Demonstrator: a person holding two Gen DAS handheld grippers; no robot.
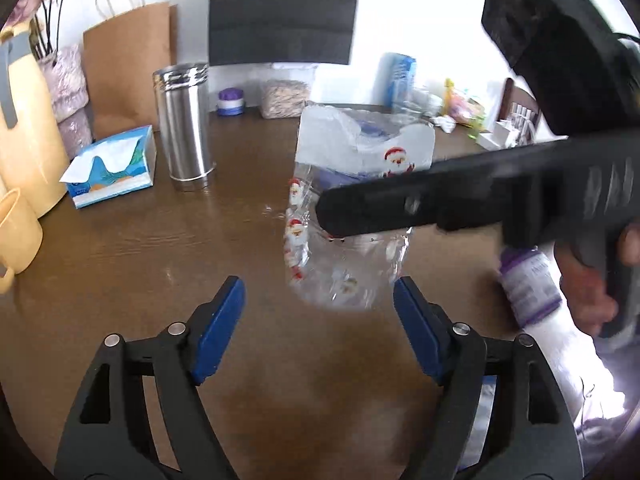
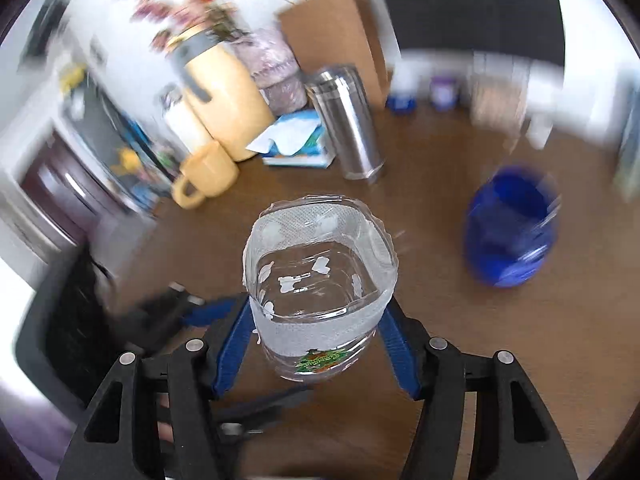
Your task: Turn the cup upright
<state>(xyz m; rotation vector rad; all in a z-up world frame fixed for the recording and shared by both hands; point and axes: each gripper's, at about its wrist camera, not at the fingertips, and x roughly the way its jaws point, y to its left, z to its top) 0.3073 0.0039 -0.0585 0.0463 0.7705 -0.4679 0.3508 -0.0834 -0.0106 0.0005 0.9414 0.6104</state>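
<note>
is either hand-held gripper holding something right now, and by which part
The right hand-held gripper holds the clear plastic cup with Santa prints by its lower side walls, near the base. The left hand-held gripper is open and empty.

Both views bright, daylit; the background wall behind the table (image 1: pixel 160 248) blows out to white. Strong fisheye bowing, dark vignette at the corners.

Left wrist view: sharp near the jaws, soft sheen on wood ahead of them. The right gripper (image 1: pixel 360 216) crossing ahead is motion-smeared.

Right wrist view: heavy rotational blur around the rim; only the clear cup (image 2: pixel 320 280) between the jaws is crisp, with small glare flecks.
</note>
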